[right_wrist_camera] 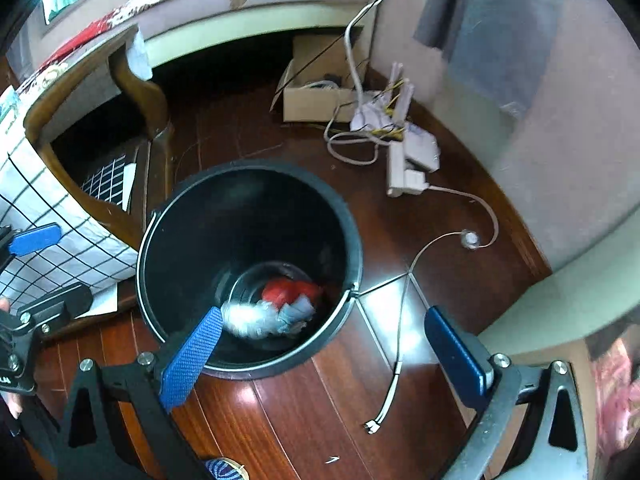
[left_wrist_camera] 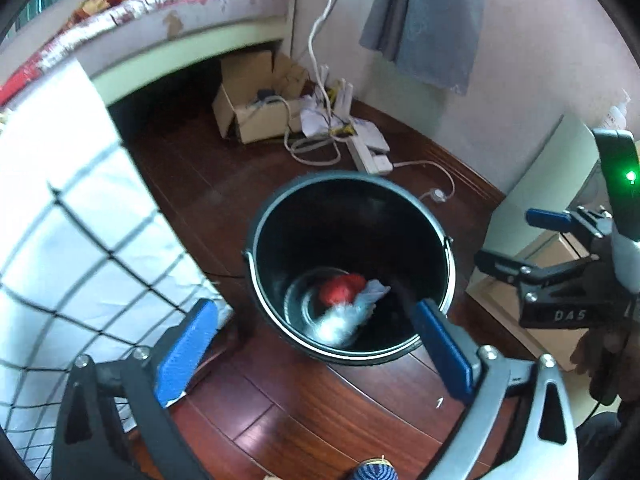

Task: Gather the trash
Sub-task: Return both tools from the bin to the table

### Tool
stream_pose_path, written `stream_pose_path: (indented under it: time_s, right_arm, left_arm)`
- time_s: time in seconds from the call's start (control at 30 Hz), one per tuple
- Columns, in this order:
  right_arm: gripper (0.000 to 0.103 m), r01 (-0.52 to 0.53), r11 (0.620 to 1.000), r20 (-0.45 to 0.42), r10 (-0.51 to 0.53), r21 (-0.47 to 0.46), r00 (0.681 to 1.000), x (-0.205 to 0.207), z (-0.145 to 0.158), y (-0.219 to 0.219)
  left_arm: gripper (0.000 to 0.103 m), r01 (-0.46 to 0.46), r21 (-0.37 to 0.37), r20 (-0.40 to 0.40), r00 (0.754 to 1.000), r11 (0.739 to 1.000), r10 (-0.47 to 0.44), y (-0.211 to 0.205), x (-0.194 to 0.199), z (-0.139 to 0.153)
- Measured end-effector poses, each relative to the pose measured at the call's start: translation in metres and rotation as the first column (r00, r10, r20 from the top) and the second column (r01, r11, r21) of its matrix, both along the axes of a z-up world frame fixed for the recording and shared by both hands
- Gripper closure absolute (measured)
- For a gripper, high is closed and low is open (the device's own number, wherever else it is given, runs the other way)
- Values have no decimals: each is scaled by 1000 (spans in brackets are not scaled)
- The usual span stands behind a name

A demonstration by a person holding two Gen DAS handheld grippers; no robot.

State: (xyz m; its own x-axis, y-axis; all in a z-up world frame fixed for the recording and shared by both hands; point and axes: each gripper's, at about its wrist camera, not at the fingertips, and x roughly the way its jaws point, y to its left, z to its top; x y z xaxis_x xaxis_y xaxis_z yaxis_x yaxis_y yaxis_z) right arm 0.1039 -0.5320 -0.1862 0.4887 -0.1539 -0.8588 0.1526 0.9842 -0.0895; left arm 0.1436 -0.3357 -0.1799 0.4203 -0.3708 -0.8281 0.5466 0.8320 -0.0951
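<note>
A black bucket point(left_wrist_camera: 352, 200) stands on the wooden floor; it also shows in the right wrist view point(right_wrist_camera: 248, 184). At its bottom lie a red crumpled piece point(left_wrist_camera: 340, 288) and pale blurred paper trash point(left_wrist_camera: 348, 316), seen in the right wrist view as the red piece point(right_wrist_camera: 288, 290) and the pale trash point(right_wrist_camera: 260, 318). My left gripper point(left_wrist_camera: 316, 340) is open and empty above the bucket's near rim. My right gripper point(right_wrist_camera: 328, 344) is open and empty, above the bucket's near right rim. The right gripper also shows at the right of the left wrist view point(left_wrist_camera: 516, 240).
A table with a white checked cloth point(left_wrist_camera: 60, 220) stands left of the bucket. A cardboard box point(left_wrist_camera: 256, 100), a power strip point(left_wrist_camera: 372, 156) and loose cables point(right_wrist_camera: 400, 320) lie on the floor by the wall. A bed point(left_wrist_camera: 160, 12) is behind.
</note>
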Motion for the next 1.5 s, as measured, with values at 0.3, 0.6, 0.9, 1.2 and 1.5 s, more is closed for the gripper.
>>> stream_pose_path:
  time_s: [0.3,0.6,0.9,1.2,1.5]
  right_arm:
    - [1,10,1000,69,-9,-9,998,-19,46,28]
    - [1,-27,999,124,30,-25,992,-17,80,74]
    - [1,-126,992,184,128,-19,975,5,106,138]
    - [1,-262,965,202,255,8,946,36,114,217]
    - [1,-436,899,188,422,34,887,88,110,311]
  left_arm:
    - [3,-24,-61,79,996,998,29,38,-20,52]
    - [3,-80,-105,125,988,991,93,75,-22,81]
    - [3,-177,-117,173,965,977,196,137,-21,97]
    - [3,-337,-105,197,915,936,352,217,-14,102]
    - [3,-541,-80,201,814,837,545,317,4,98]
